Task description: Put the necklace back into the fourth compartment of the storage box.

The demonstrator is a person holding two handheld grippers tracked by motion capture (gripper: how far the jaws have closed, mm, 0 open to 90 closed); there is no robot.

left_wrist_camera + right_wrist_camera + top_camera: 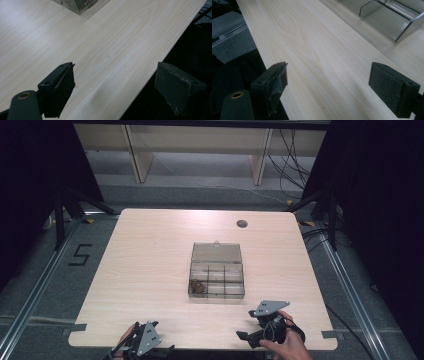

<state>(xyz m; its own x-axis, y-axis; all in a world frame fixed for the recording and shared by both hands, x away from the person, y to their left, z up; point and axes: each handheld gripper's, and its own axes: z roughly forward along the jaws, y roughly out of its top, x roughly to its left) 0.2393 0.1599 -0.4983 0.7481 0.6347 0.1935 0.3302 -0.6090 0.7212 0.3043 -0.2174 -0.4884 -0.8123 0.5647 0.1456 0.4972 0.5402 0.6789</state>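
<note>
the clear compartment box (217, 277) stands open in the middle of the desk (150, 270), well ahead of both pairs of fingers, with its lid laid back on the far side so the cells are free from above. a small brownish heap (196, 286) lies in the near left cell. the left gripper (145, 340) waits at the near desk edge, fingers (58, 86) wide and holding nothing. the right gripper (260, 322) is nearer to the box, its fingers (394, 87) also wide and empty, probably ready to reach into a cell.
</note>
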